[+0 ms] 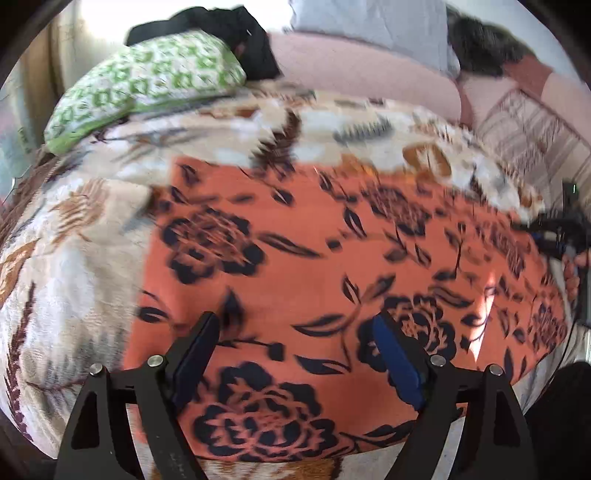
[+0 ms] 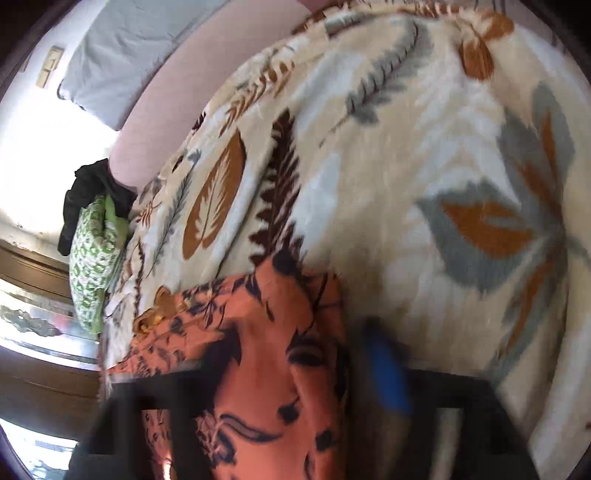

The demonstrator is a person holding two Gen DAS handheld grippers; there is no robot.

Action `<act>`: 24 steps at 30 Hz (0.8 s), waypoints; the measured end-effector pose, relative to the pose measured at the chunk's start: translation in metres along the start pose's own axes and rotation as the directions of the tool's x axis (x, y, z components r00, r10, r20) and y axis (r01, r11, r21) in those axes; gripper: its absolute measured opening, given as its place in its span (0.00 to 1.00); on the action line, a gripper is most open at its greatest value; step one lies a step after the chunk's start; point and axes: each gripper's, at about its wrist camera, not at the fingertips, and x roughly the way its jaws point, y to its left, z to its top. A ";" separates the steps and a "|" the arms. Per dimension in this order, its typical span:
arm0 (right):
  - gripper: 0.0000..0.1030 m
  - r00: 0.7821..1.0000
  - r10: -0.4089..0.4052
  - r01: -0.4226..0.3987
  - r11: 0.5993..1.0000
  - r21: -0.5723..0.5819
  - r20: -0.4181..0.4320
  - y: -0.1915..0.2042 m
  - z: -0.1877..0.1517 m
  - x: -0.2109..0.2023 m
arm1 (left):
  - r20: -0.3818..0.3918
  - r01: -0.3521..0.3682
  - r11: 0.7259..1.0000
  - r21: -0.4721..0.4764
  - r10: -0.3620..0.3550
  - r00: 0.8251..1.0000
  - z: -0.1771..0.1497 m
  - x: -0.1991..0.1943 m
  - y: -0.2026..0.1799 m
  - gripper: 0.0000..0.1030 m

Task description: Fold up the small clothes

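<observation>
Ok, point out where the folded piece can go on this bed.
Free: leaf-print blanket right of the orange floral garment, and the strip between it and the pink bolster. Crowded: far left corner, green patterned pillow under black clothing.

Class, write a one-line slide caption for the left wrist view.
Open left gripper hovers over an orange floral garment spread on a leaf-print blanket.

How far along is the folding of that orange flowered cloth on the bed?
Early on. Done: the orange cloth lies spread on the leaf-print blanket. In hand: the right gripper has cloth bunched between its fingers, though blur hides the grip; the left gripper hovers open above it. Left: no finished fold shows.
</observation>
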 end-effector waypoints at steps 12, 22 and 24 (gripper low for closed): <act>0.74 0.980 -0.033 0.077 0.971 -0.226 0.195 0.075 -0.068 -0.098 | 0.001 0.071 0.943 -0.325 -0.075 0.997 -0.018 -0.026 0.110 0.83; 0.74 0.994 0.059 -0.081 0.967 -0.242 -0.096 0.067 -0.140 -0.038 | 0.009 0.158 0.966 -0.204 -0.159 0.987 0.091 0.032 0.110 0.79; 0.74 0.993 0.067 -0.088 0.966 -0.243 -0.092 0.066 -0.140 -0.038 | -0.047 0.173 0.954 -0.244 -0.190 0.981 0.100 0.061 0.114 0.52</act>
